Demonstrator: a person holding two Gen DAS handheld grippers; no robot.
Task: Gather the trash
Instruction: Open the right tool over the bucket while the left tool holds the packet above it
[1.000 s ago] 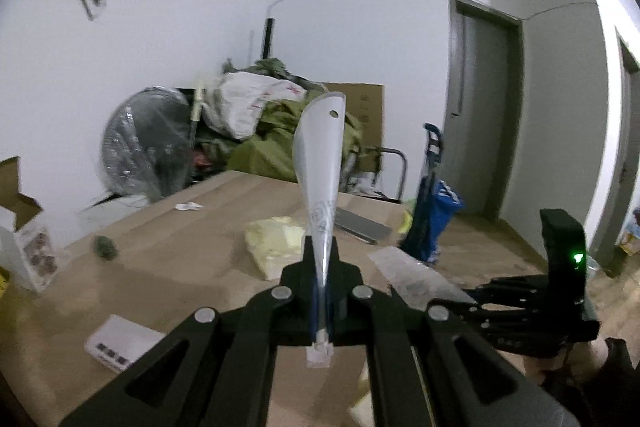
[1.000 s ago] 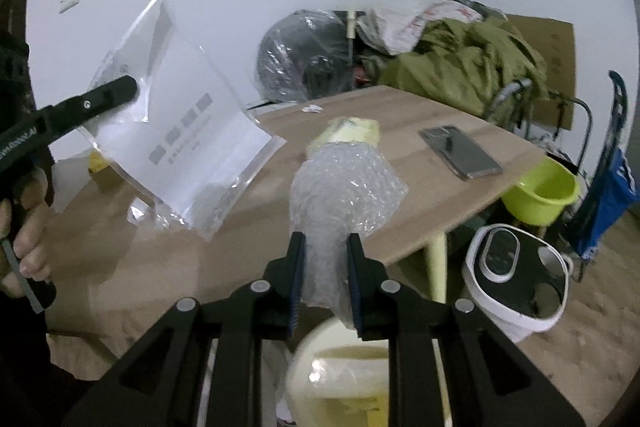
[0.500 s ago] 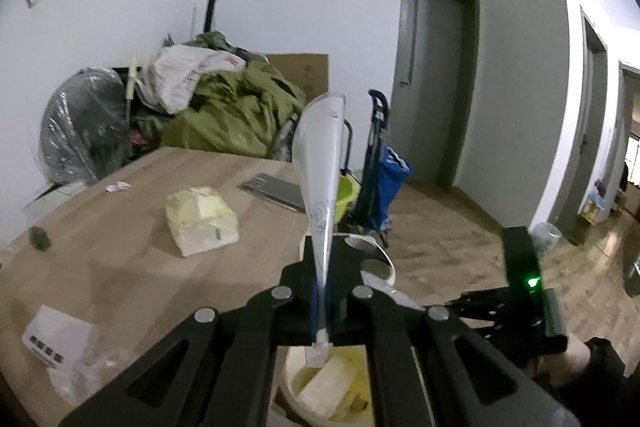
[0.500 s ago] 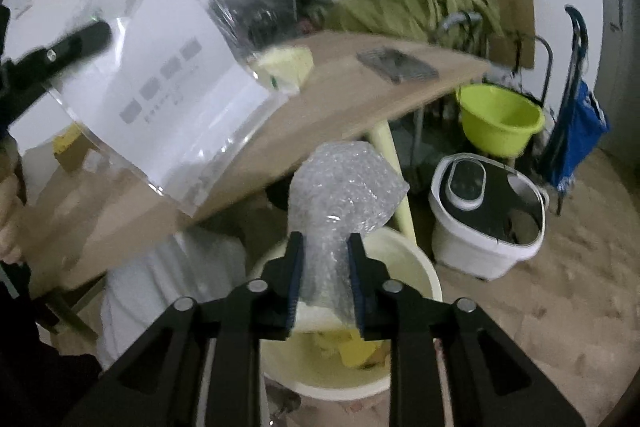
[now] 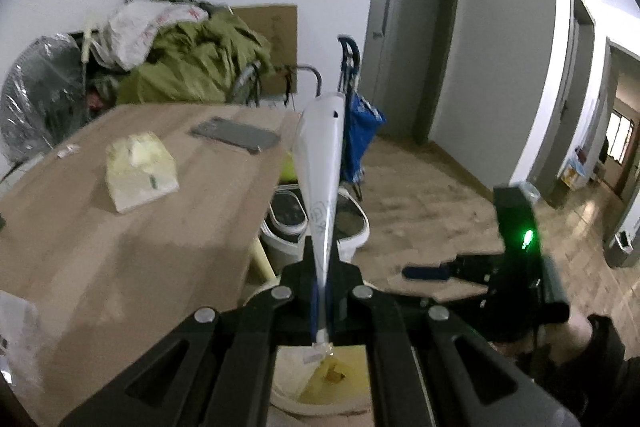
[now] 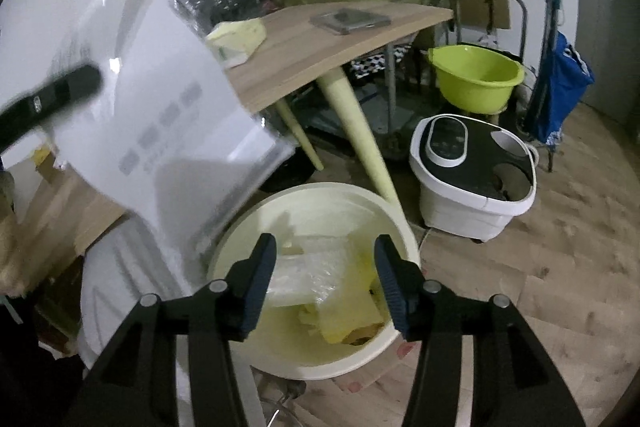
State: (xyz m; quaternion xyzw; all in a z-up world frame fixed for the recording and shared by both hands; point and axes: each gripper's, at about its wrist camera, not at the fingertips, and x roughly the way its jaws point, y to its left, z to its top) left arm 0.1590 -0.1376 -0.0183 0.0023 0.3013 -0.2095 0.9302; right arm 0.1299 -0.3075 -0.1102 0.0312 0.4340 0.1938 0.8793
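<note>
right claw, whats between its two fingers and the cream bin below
Nothing. In the right wrist view the right claw is open and empty, with only air between it and the cream bin. The bubble wrap already lies inside the bin.

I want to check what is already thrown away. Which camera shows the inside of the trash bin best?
The right wrist view: the trash bin lies open below the open right gripper. The left wrist view shows only a slice of it under the left gripper.
</note>
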